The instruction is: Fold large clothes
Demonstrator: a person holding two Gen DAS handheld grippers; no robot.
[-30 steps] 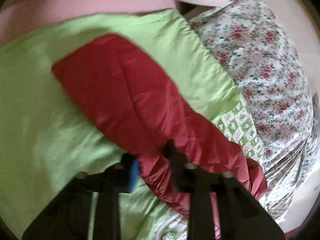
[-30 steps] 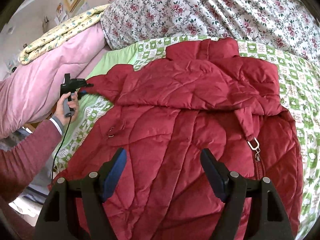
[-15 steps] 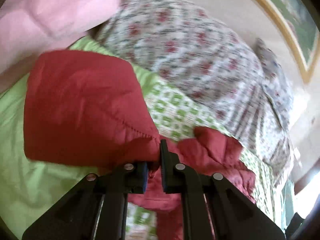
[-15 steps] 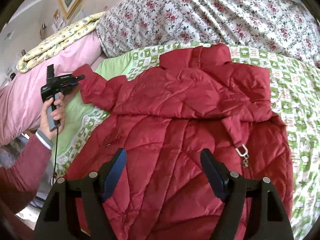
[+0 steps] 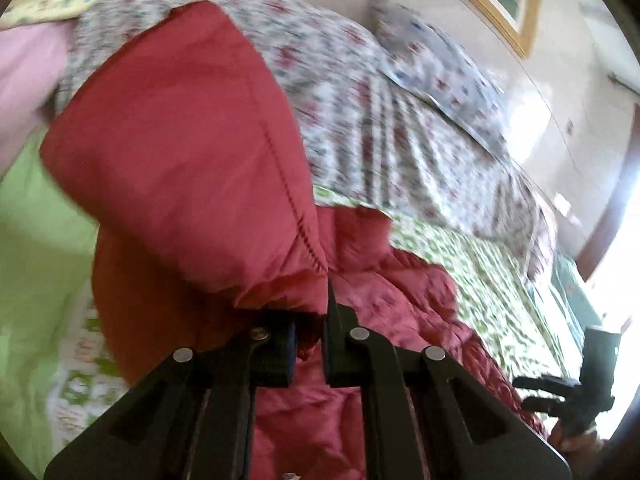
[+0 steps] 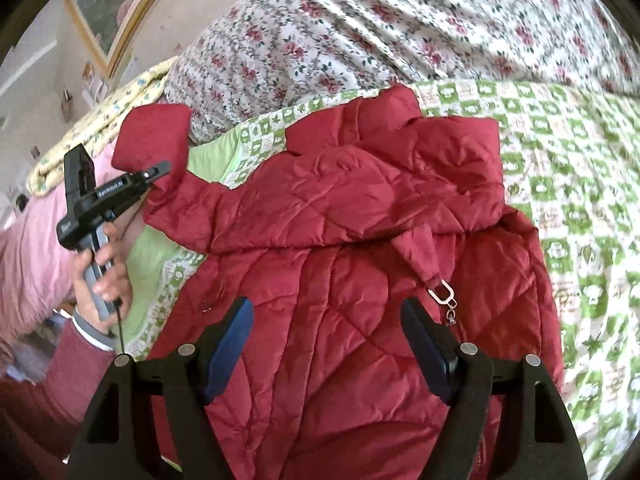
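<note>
- On the bed (image 6: 580,184), a quilted red jacket (image 6: 360,280) lies spread over a green-and-white patterned sheet (image 6: 560,152), collar toward 12 o'clock in the right wrist view, floral bedding (image 6: 360,32) bunched behind it.
- At 9 o'clock in that view, the left tool (image 6: 158,170) is clamped on the cuff of the jacket's sleeve (image 6: 156,140), its jaws drawn together on the fabric; the left wrist view shows the same pinch, red cloth squeezed between the fingers (image 5: 286,344).
- A second ago the sleeve lay low along the bed's edge; half a second ago it was coming up; now the cuff stands raised above the sheet and turned toward the jacket's body. That reads as a sleeve fold under way, an early step with the body folds yet to do.
- The right tool (image 6: 328,340) hovers over the jacket's front, fingers wide apart, gripping nothing, as it did a second ago; a metal zip pull (image 6: 444,296) sits just at its 1 o'clock.
- Pale lettering runs along the left tool's body; it is too small to read with confidence. No brand shows on the jacket.
- A framed picture (image 6: 108,12) hangs at 11 o'clock.
</note>
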